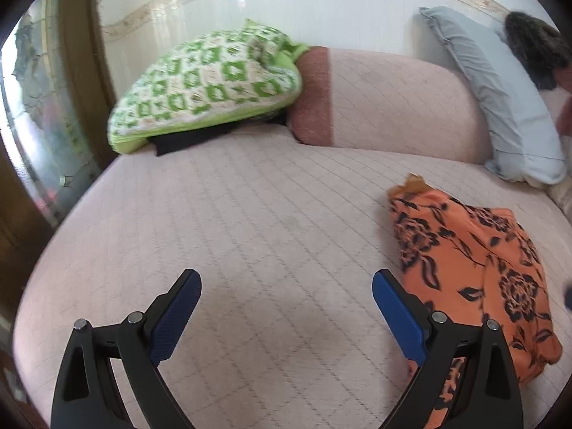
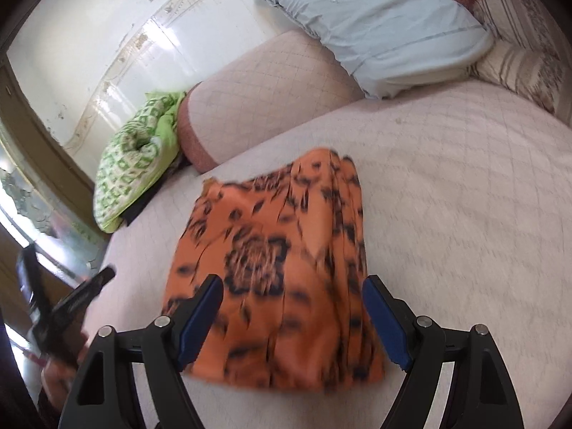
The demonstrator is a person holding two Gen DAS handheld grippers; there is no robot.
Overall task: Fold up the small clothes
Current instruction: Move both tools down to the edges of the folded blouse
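Observation:
An orange garment with a black flower print (image 2: 282, 261) lies folded on the pink quilted bed. My right gripper (image 2: 293, 286) hovers over its near part, open, both blue pads wide apart and the cloth showing between them without touching. In the left wrist view the same garment (image 1: 475, 268) lies to the right. My left gripper (image 1: 286, 282) is open over bare bedcover, its right finger (image 1: 400, 314) close beside the cloth's left edge. The left gripper also shows, blurred, at the far left of the right wrist view (image 2: 71, 304).
The pink quilted bedcover (image 1: 250, 214) spreads wide on the left. A green and white patterned cushion (image 1: 207, 82) and a pink bolster (image 1: 386, 100) lie at the back. A pale blue pillow (image 2: 375, 21) and striped bedding (image 2: 518, 64) sit at the far right. A tiled wall stands behind.

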